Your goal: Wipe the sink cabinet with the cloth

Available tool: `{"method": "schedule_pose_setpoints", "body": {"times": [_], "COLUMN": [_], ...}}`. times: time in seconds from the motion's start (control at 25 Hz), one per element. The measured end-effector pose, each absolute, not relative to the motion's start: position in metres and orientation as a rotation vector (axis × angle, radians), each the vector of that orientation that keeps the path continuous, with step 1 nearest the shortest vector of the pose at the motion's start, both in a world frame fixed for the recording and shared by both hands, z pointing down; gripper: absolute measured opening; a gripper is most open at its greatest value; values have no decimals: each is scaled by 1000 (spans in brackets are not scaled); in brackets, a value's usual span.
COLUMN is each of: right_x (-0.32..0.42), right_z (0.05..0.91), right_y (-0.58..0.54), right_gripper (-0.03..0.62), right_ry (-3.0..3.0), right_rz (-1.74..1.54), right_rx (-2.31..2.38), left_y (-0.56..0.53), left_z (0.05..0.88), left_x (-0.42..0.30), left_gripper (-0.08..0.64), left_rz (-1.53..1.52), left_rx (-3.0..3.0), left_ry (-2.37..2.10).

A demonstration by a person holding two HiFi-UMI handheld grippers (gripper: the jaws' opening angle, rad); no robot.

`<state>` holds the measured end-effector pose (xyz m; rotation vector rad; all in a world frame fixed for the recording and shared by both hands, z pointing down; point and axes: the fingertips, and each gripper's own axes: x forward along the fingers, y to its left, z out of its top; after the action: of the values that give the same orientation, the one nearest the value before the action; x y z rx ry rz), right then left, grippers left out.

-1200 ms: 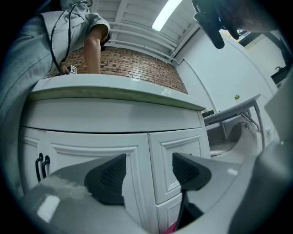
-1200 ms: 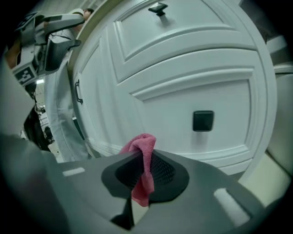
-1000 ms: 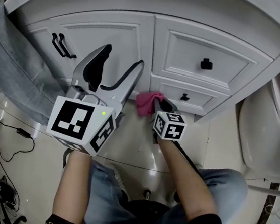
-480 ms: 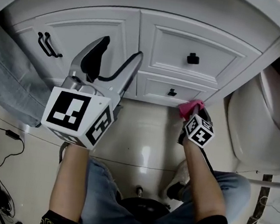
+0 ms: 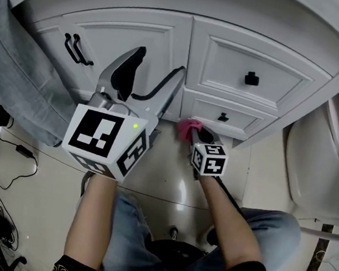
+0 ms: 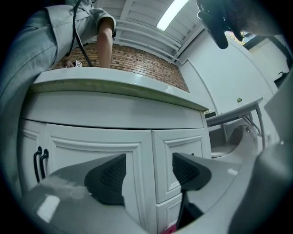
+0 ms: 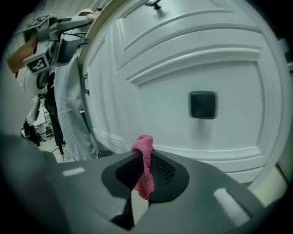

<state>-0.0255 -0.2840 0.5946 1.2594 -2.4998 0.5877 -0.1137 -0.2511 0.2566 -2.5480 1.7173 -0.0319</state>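
Observation:
The white sink cabinet (image 5: 241,55) fills the top of the head view, with a door at left and two drawers at right. My right gripper (image 5: 194,130) is shut on a pink cloth (image 5: 187,126) and holds it against the lower drawer's bottom left corner. In the right gripper view the pink cloth (image 7: 144,164) sticks up from between the closed jaws, just before the drawer front and its black knob (image 7: 203,104). My left gripper (image 5: 155,78) is open and empty, held up in front of the cabinet door (image 6: 98,146).
A person in grey trousers (image 5: 8,75) stands at the cabinet's left side. A white toilet (image 5: 325,163) sits to the right. Black cables (image 5: 7,161) lie on the tiled floor at left. The door carries two black handles (image 5: 76,50).
My right gripper with the cloth swept right along the cabinet's bottom edge, then came back left to the lower drawer's left corner. The left gripper stayed open and roughly in place.

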Motion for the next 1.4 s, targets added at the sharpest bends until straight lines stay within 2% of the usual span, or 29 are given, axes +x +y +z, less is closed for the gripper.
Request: {"method": "schedule_pose_setpoints", "body": {"times": [0.16, 0.36, 0.68, 0.88, 1.0, 1.16, 1.4], "right_x": [-86, -57, 97, 203, 218, 204, 162], "right_z": [619, 621, 628, 610, 580, 507, 329], "right_y": [-277, -304, -309, -306, -299, -291, -223], "right_gripper": [26, 28, 28, 28, 28, 28, 28], "right_ry": [-2551, -2464, -2137, -1985, -1999, -2125, -2480], "right_rz": [550, 545, 536, 776, 782, 605, 60], "right_rx": [974, 1143, 1626, 1986, 2039, 2056, 1907], "left_y": [-246, -254, -268, -262, -251, -225, -151], "left_z": [269, 292, 292, 284, 275, 244, 202], "left_x": [-127, -142, -125, -101, -97, -88, -73], "left_gripper": [318, 318, 321, 321, 321, 321, 321], "left_rz": [-104, -268, -240, -220, -203, -90, 20], "left_rx": [-2521, -2506, -2555, -2576, -2570, -2535, -2466], "left_ry": [1775, 1754, 1686, 1637, 1654, 1664, 1660]}}
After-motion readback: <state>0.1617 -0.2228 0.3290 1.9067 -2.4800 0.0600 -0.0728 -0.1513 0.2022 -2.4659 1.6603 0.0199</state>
